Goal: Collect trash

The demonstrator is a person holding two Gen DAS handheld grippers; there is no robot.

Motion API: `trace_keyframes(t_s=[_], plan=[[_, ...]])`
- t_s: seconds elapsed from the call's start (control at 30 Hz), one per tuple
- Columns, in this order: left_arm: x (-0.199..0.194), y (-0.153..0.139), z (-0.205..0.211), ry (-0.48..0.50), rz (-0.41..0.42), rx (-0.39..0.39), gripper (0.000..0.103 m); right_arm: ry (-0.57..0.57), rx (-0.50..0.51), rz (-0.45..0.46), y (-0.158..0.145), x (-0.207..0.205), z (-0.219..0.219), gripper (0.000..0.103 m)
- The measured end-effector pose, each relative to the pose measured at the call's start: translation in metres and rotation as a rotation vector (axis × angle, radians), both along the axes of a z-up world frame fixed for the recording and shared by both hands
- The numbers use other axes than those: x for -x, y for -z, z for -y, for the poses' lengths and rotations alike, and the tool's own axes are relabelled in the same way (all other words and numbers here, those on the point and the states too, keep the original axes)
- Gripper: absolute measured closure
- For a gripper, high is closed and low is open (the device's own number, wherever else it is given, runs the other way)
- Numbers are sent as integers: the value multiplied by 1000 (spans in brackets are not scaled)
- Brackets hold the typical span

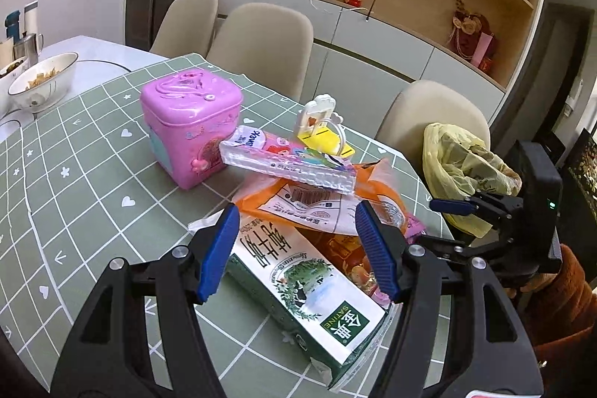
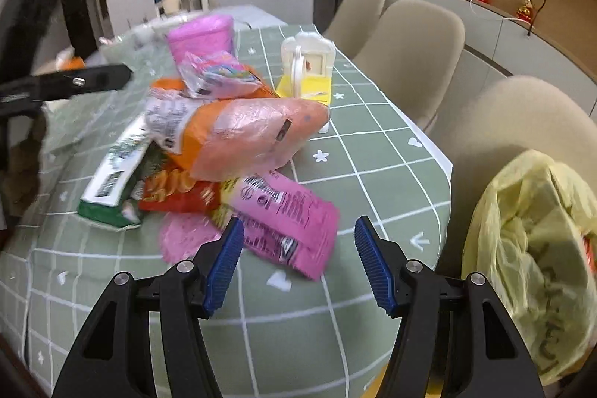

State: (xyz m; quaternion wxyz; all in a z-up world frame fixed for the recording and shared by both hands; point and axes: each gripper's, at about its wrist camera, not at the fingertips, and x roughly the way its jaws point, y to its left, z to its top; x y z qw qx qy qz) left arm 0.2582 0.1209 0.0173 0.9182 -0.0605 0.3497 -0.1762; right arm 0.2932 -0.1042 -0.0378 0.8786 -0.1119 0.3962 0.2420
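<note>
While both jaws stand spread: nothing is pinched yet, and the pile of wrappers lies on the green checked worktop [image 1: 93, 152].
Left gripper [image 1: 296, 248]: hovers over the green-and-white milk carton [image 1: 298, 290], its blue pads either side of the carton's far end; I cannot tell whether they touch it.
Left advice: I judge the carton the next pick; lower squarely, close across its narrow sides, and lift without dragging the orange bag [image 1: 317, 204] lying on its far end.
Middle of pile: a clear tissue pack [image 1: 287, 163] rests on the orange bag, with a pink toy box [image 1: 190, 125] and a yellow toy [image 1: 322, 129] behind, likely not trash.
Right gripper [image 2: 298, 262]: points at the pink wrapper [image 2: 283, 222], whose near edge lies just ahead of the pads.
Yellow trash bag [image 2: 530, 248]: sits open on a chair, right of the worktop edge.
</note>
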Motion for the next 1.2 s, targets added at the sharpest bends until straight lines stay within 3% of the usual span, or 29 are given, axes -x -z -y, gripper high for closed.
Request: trace_keyframes(t_s=[0.13,0.3,0.43,0.57,0.8,1.1,1.2], plan=[[-5,3,-7,-24,-19,15,42,-104,-93,-29,1,-15,-11,44],[-8,5,-17,-54,-37,43,42,-93,-133,-55,12,-25,-7,44],[-10,8,-18,-63,-52,51,42,-110,-91,-54,12,-11,-5,45],[-12,13,-17,-58,-69,48,42,-82,-40,-21,12,11,-2,65],[-10,12,-16,-54,-63,50,42,-3,-176,-36,0,31,31,84],[-6,4,-4,-23,-41,62,42,-52,-150,-35,4,63,32,84],[-6,4,-5,-42,-49,73,42,-100,-176,-54,5,67,34,77]])
